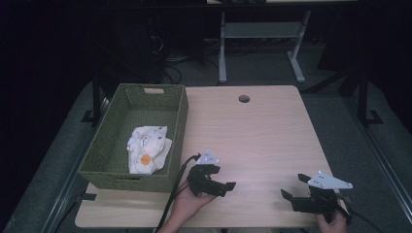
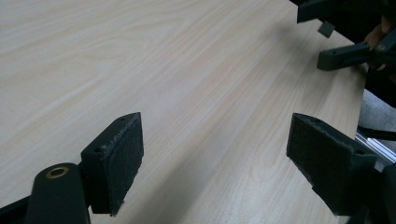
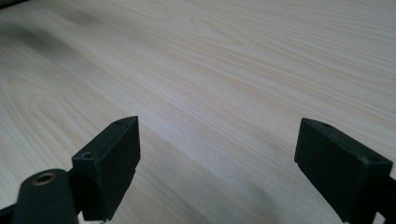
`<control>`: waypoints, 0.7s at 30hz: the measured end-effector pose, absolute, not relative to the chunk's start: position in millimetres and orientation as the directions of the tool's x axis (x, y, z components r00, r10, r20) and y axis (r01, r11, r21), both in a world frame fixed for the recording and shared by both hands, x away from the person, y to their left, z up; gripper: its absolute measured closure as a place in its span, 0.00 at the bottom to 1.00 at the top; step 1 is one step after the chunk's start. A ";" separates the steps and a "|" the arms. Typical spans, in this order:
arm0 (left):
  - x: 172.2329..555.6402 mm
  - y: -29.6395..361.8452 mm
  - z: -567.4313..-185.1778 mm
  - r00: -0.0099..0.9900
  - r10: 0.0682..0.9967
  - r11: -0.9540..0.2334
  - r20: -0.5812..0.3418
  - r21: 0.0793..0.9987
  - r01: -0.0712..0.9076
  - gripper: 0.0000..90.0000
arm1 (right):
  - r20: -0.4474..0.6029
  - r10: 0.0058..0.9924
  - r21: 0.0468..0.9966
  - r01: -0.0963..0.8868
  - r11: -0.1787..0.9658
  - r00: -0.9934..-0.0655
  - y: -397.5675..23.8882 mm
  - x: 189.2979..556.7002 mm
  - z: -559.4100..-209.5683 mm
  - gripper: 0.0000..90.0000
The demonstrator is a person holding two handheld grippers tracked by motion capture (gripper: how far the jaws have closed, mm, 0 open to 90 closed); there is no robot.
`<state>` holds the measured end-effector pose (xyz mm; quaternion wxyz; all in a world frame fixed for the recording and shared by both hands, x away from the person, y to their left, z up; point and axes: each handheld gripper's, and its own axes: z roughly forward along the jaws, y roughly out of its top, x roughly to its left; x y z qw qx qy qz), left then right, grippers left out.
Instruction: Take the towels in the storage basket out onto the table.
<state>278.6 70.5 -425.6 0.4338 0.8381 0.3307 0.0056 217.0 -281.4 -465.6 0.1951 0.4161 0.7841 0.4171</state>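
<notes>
A pale wood tabletop (image 1: 262,131) with a round cable hole (image 1: 244,98) stands on grey carpet (image 1: 335,121). Beyond it the room is dark, with the white legs of another desk (image 1: 262,34) and loose cables (image 1: 167,60) on the floor.

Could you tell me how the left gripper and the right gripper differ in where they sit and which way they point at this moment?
The left gripper sits near the green basket; the right gripper sits by the table's right front corner. The left gripper's fingers point toward the right gripper, while the right gripper's fingers point toward the left one. Both are open, holding nothing, above bare wood.
</notes>
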 end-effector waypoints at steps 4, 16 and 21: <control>282.7 70.6 -417.5 0.778 0.564 -0.388 -0.276 0.743 0.545 0.21 | 0.042 0.815 0.815 0.491 0.307 -0.578 -279.8 216.9 -465.7 0.15; 304.4 73.3 -376.0 0.780 0.554 -0.359 -0.290 0.763 0.538 0.21 | 0.039 0.807 0.820 0.481 0.311 -0.589 -280.2 216.5 -465.2 0.15; 316.2 85.9 -357.3 0.777 0.557 -0.348 -0.292 0.767 0.538 0.21 | 0.034 0.806 0.815 0.483 0.319 -0.591 -278.7 215.5 -464.4 0.15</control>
